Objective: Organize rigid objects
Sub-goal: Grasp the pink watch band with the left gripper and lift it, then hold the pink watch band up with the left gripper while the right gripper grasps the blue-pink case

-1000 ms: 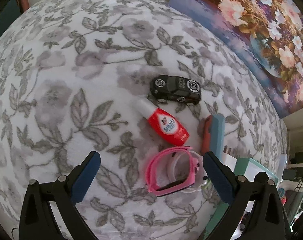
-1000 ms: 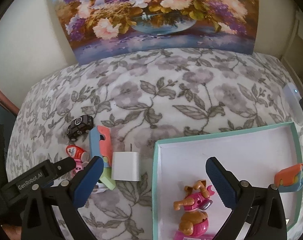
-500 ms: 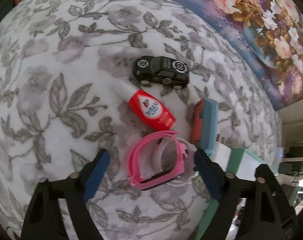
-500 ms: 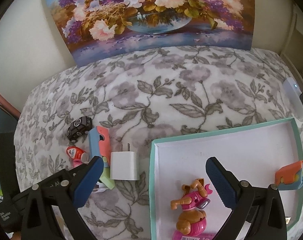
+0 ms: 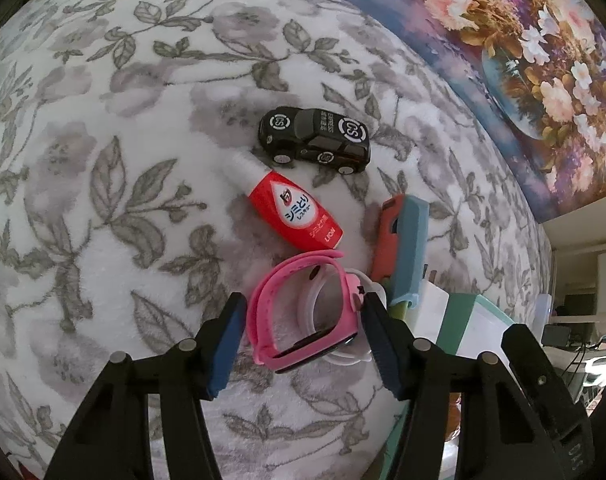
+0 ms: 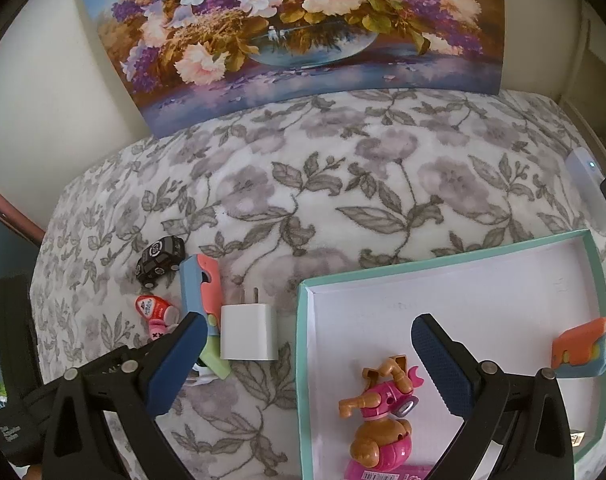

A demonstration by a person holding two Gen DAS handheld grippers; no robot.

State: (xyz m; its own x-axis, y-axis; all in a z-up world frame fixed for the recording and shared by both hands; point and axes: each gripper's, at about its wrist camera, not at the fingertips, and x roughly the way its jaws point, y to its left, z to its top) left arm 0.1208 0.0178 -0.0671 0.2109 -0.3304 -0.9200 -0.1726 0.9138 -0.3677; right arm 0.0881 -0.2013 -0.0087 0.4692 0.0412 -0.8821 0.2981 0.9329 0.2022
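A pink wristwatch (image 5: 303, 312) lies on the floral blanket, and my left gripper (image 5: 303, 320) points down over it. The jaws are closing with the watch between them; the right pad is at its face, the left pad a sliver off the strap. Beyond it lie a red bottle (image 5: 295, 212), a black toy car (image 5: 315, 144) and a blue-and-coral case (image 5: 403, 248). My right gripper (image 6: 307, 332) hangs open and empty over the left edge of the teal tray (image 6: 443, 268). The tray holds a pink-and-brown toy pup (image 6: 383, 408) and an orange-and-blue case (image 6: 583, 348).
A white charger plug (image 6: 249, 332) lies between the blue-and-coral case (image 6: 201, 284) and the tray. A flower painting (image 6: 295, 32) leans on the wall behind the blanket (image 6: 383, 168). A white device (image 6: 587, 192) sits at the blanket's right edge.
The left gripper's jaws have narrowed from wide apart to close around the pink watch, and the gripper has tipped a little further over it. The right gripper has stayed put.
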